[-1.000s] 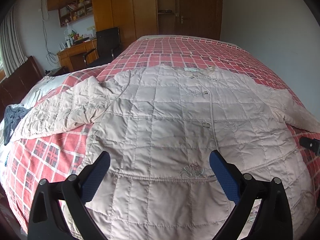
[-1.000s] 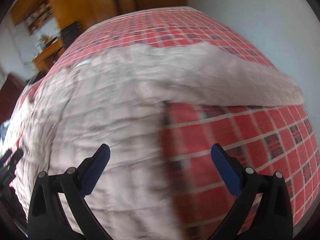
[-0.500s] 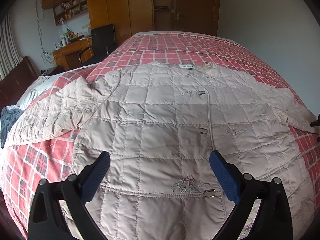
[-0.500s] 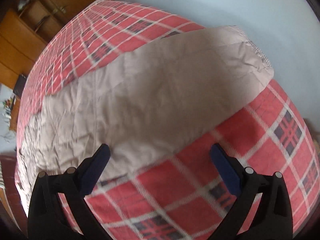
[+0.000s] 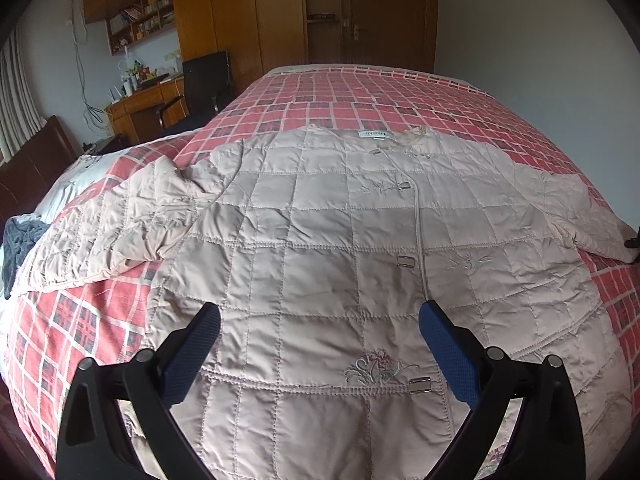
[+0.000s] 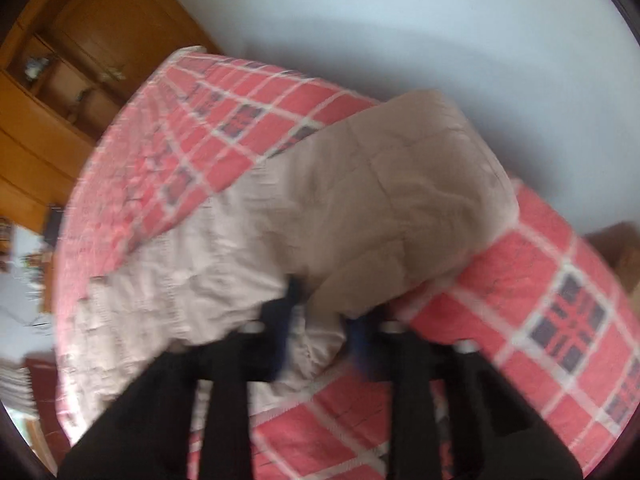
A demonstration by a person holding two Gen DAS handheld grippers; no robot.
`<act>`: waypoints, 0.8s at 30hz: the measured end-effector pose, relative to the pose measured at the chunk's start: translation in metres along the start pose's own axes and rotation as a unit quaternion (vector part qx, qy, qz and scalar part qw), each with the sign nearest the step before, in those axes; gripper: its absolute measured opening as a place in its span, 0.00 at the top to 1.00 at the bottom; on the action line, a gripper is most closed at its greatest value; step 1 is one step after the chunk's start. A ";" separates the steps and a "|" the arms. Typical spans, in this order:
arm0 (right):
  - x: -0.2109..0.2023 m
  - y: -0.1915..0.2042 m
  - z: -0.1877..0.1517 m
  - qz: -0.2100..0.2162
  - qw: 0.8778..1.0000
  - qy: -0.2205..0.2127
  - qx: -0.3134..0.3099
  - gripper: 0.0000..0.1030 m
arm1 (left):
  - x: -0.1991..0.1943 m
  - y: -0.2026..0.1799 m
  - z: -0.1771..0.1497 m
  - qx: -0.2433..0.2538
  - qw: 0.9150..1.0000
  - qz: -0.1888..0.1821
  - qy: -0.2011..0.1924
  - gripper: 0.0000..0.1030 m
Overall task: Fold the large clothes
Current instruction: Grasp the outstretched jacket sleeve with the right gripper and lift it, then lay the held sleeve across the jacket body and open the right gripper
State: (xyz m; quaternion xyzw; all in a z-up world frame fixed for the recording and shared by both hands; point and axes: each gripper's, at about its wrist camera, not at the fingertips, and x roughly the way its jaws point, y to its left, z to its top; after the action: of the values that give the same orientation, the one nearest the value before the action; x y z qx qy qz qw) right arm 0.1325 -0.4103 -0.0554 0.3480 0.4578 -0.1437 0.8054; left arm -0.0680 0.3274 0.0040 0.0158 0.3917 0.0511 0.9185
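one quilted jacket (image 5: 320,248) on bed (image 5: 380,92) | left gripper (image 5: 320,320) spread wide, jacket at its 12 o'clock | right gripper (image 6: 320,316) apparently pinching one sleeve (image 6: 400,208), blurred

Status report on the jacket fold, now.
Left gripper open, above the jacket's hem. Right gripper shut on the right sleeve. Jacket flat on the bed, buttoned; nothing in the way.
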 end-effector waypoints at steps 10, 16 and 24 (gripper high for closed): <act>-0.006 0.001 -0.008 -0.040 0.999 0.010 -0.011 0.94 | -0.001 0.010 -0.003 -0.012 1.000 -0.003 0.001 0.04; -0.052 0.055 -0.017 -0.032 0.995 -0.072 -0.063 0.95 | -0.007 0.019 -0.001 -0.016 1.000 0.003 -0.002 0.04; -0.111 0.213 -0.065 0.112 0.957 -0.118 -0.240 0.95 | -0.011 0.031 0.013 -0.037 0.999 0.003 -0.011 0.04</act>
State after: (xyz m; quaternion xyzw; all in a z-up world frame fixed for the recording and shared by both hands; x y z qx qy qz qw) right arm 0.1486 -0.2227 0.1071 0.1741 0.3387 0.0210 0.9244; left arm -0.0690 0.3574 0.0234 -0.0161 0.3797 0.0685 0.9224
